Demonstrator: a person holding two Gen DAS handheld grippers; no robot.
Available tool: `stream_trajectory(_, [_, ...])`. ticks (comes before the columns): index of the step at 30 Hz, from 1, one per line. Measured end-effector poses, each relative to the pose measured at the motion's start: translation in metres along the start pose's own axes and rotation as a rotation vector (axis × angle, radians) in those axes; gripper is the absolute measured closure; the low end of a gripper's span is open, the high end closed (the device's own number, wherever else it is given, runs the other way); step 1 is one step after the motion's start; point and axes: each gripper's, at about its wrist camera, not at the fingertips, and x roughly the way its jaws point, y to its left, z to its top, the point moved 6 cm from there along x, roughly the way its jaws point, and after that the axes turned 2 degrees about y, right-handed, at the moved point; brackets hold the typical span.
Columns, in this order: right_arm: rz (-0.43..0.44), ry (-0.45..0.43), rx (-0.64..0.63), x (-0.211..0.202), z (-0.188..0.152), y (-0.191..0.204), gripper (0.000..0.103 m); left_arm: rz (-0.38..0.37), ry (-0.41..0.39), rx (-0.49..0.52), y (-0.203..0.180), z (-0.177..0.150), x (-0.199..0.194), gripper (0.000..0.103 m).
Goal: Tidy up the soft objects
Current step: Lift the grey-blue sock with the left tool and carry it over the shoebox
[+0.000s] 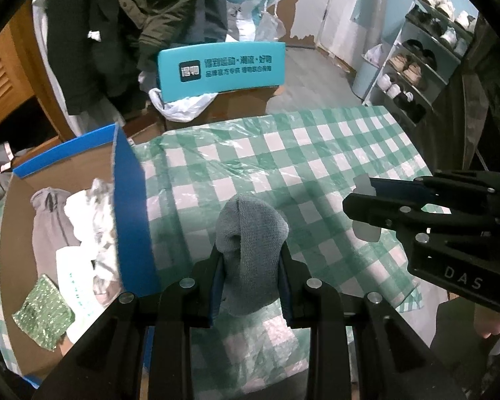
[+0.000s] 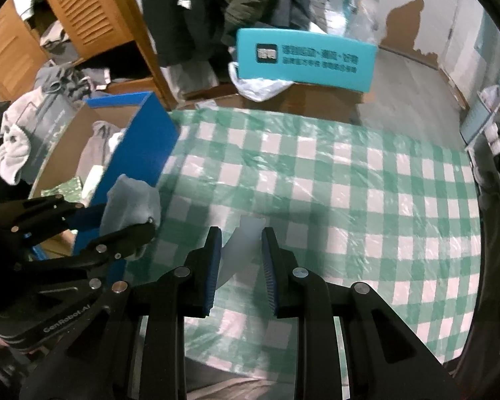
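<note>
1. We see the green-and-white checked plastic tablecloth (image 1: 316, 153) beneath both tools.
2. The blue-sided cardboard box (image 1: 130, 206) of soft items sits at nine o'clock.
3. Our left gripper (image 1: 250, 260) clamps the grey knitted sock (image 1: 250, 230), its long axis pointing toward twelve o'clock.
4. Our right gripper (image 2: 240, 250) pinches a thin translucent white scrap (image 2: 240, 250).

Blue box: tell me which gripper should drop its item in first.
Left. The left gripper holds the grey cloth right beside the blue box; the right gripper, shut on a thin white piece, is farther out over the table.
</note>
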Motion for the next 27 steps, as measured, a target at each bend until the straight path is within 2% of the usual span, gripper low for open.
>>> stream_trajectory(11, [0.044, -0.023, -0.076, -0.006, 0.017, 0.048, 0.081, 0.008, -0.034, -0.039, 0.033, -0.008, -0.027, 0.075])
stream_trajectory(27, [0.084, -0.012, -0.159, 0.007, 0.036, 0.111, 0.081, 0.029, -0.082, -0.109, 0.086, -0.020, -0.054, 0.075])
